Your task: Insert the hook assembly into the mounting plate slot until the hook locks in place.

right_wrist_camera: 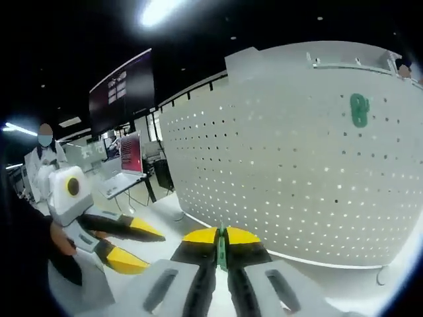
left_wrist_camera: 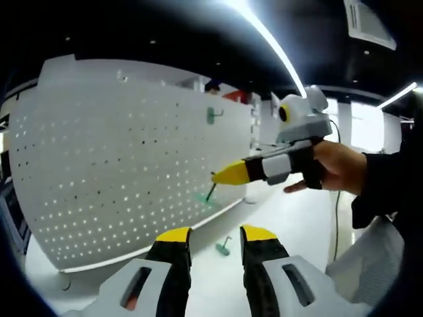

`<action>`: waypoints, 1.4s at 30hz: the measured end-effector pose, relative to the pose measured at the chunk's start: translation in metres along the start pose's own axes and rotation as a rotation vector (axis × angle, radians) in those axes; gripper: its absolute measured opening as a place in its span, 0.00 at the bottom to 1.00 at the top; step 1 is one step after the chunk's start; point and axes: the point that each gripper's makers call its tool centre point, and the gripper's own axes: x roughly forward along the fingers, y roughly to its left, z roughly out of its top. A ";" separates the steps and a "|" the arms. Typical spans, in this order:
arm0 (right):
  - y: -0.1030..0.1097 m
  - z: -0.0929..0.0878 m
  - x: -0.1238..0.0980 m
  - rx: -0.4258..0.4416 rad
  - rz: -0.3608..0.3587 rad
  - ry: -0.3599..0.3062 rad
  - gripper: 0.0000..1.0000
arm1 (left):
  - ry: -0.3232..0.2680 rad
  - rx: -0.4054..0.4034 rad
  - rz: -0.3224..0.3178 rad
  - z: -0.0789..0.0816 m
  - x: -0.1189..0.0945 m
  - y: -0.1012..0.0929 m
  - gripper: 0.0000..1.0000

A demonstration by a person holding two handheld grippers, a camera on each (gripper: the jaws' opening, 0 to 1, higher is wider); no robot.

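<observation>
A white pegboard (left_wrist_camera: 125, 172) is stood upright on a white table (left_wrist_camera: 291, 224). One green hook (left_wrist_camera: 211, 116) is mounted high on the board and is also seen in the right gripper view (right_wrist_camera: 359, 109).

The right gripper (right_wrist_camera: 222, 239) is held with its jaws clamped on a green hook (right_wrist_camera: 223, 254), the yellow tips pressed together around it. In the left gripper view, this gripper (left_wrist_camera: 225, 175) is seen close to the board, the hook (left_wrist_camera: 210, 192) hanging from its tip near the board's lower rows.

The left gripper (left_wrist_camera: 215, 234) is held with its jaws apart, gripping nothing. Another green hook (left_wrist_camera: 223, 247) lies on the table between and beyond its jaws.

No containers are seen.
</observation>
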 end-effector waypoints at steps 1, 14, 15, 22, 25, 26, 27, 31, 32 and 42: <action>0.003 0.001 -0.001 -0.004 0.005 -0.002 0.01 | 0.000 0.000 0.000 0.001 0.001 0.001 0.29; 0.026 0.006 -0.006 -0.033 0.052 -0.026 0.01 | -0.009 -0.035 -0.014 0.008 0.011 0.004 0.28; 0.027 0.007 -0.006 -0.033 0.055 -0.027 0.01 | -0.008 -0.042 -0.014 0.008 0.012 0.005 0.28; 0.035 0.010 -0.005 -0.045 0.077 -0.038 0.01 | -0.008 -0.081 -0.019 0.008 0.015 0.005 0.27; 0.039 0.010 -0.004 -0.052 0.087 -0.040 0.01 | -0.013 -0.094 -0.022 0.009 0.016 0.005 0.25; 0.040 0.010 -0.004 -0.052 0.089 -0.040 0.01 | -0.014 -0.096 -0.023 0.009 0.016 0.006 0.24; 0.040 0.010 -0.004 -0.055 0.091 -0.040 0.01 | -0.015 -0.098 -0.022 0.009 0.017 0.006 0.24; 0.043 0.010 -0.004 -0.059 0.097 -0.038 0.01 | -0.019 -0.105 -0.021 0.011 0.016 0.007 0.22; 0.043 0.010 -0.004 -0.059 0.098 -0.037 0.01 | -0.020 -0.105 -0.021 0.011 0.016 0.007 0.22; 0.047 0.011 -0.005 -0.070 0.107 -0.042 0.01 | -0.027 -0.100 -0.019 0.012 0.015 0.008 0.17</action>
